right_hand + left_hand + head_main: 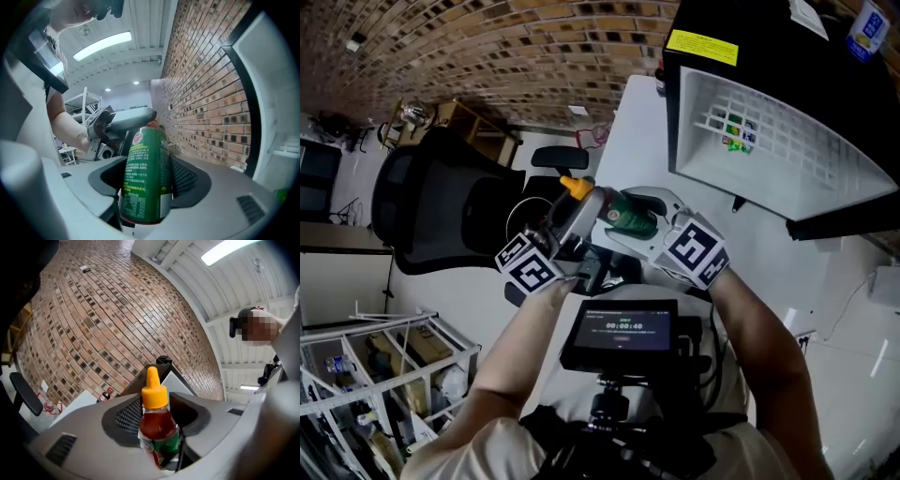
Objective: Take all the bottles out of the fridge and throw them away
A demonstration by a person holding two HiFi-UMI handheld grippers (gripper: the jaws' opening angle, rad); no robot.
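In the head view the left gripper [581,204] and right gripper [619,225] cover most of the bottle [636,214]. Its base drops below the left gripper view, and in the right gripper view its cap hides behind the left gripper's fingers [129,117]. The fridge [769,47] runs off the frame. The small bottle [106,395] on the bench [79,401], possibly cola, is too small to tell.

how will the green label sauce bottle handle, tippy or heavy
The sauce bottle looks round and narrow, so it would probably roll if laid down and tip easily upright. Red sauce fills it to the neck, so it's likely heavy for its size. The glossy label may be slippery.
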